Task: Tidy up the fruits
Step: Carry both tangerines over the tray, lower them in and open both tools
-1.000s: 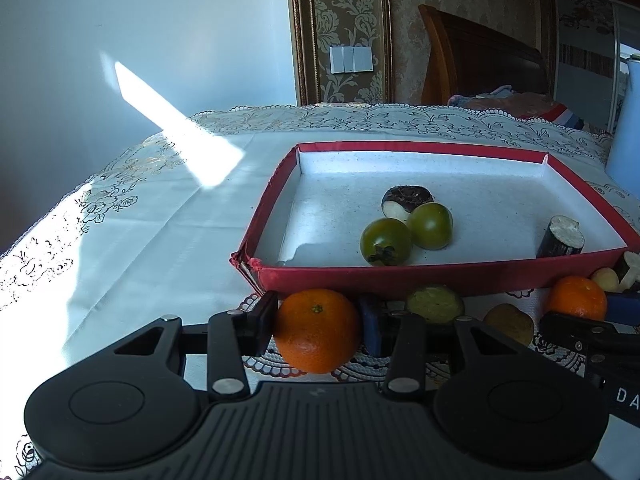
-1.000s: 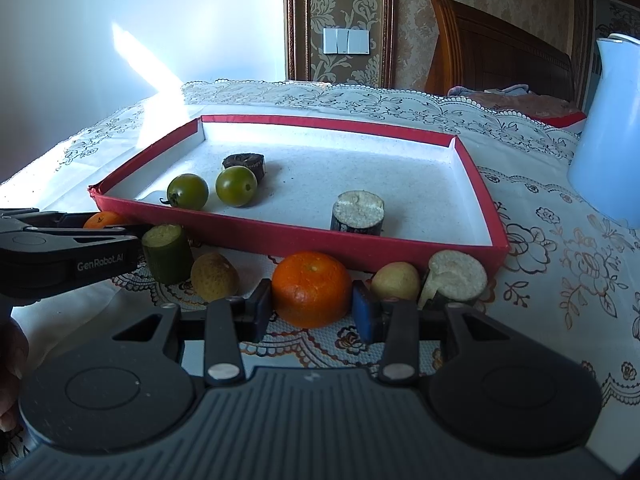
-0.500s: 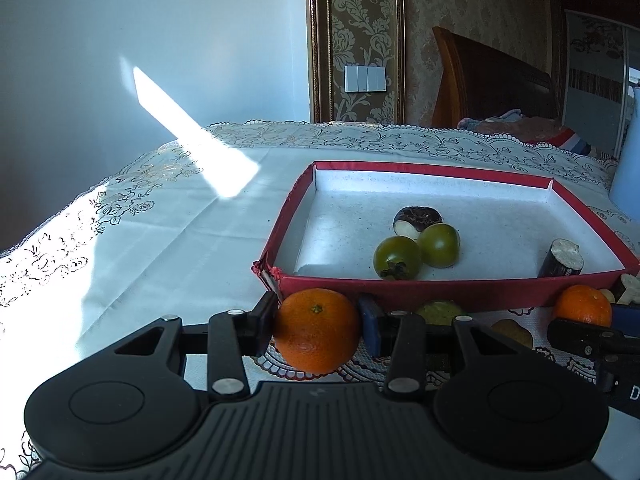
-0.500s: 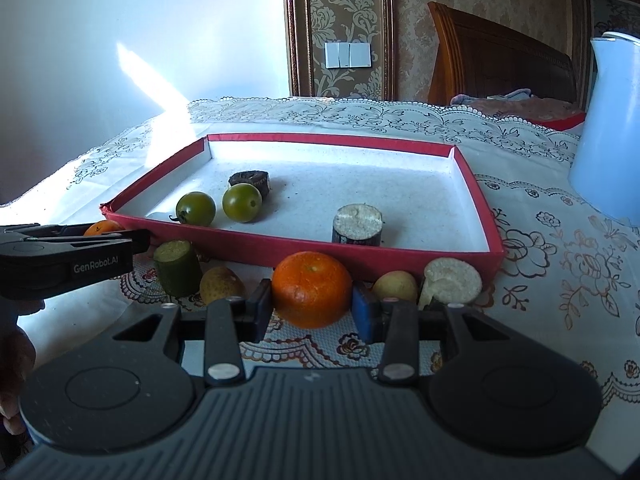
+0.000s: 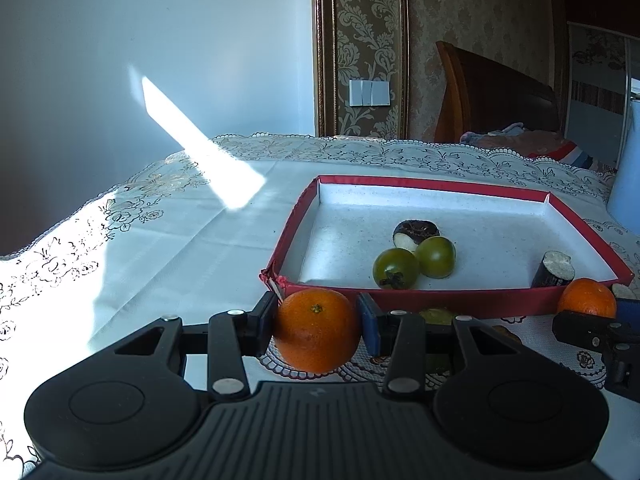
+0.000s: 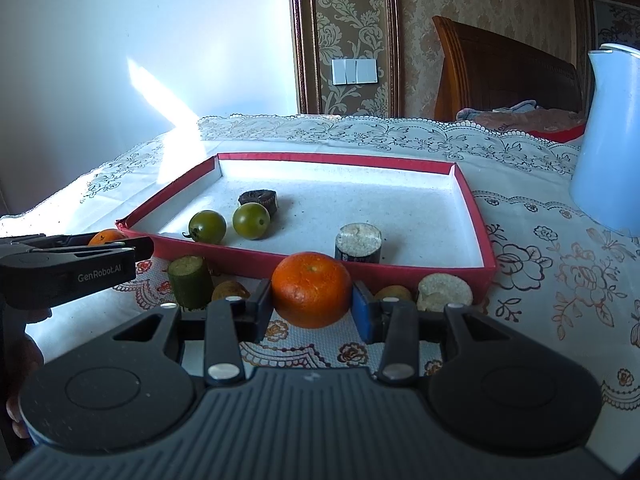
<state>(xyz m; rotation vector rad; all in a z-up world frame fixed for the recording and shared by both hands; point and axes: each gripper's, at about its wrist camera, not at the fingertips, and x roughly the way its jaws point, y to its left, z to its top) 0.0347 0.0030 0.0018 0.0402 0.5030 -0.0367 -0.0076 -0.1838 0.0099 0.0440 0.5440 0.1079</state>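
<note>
Each black ribbed tool [image 6: 312, 306] has silver screws, one blue pad, and "GenRobot.AI" lettering.

A home bedroom: damask wallpaper [image 6: 352, 12], a wooden headboard [image 6: 504, 68], and a lace-edged tablecloth [image 6: 560, 264].

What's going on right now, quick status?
Left gripper shut on an orange. Right gripper shut on another orange. Both just short of the red tray; its near wall stands between.

Two tomatoes [image 6: 228, 224] lie in the tray [image 6: 476, 216], oranges [image 6: 312, 289] before it.
</note>
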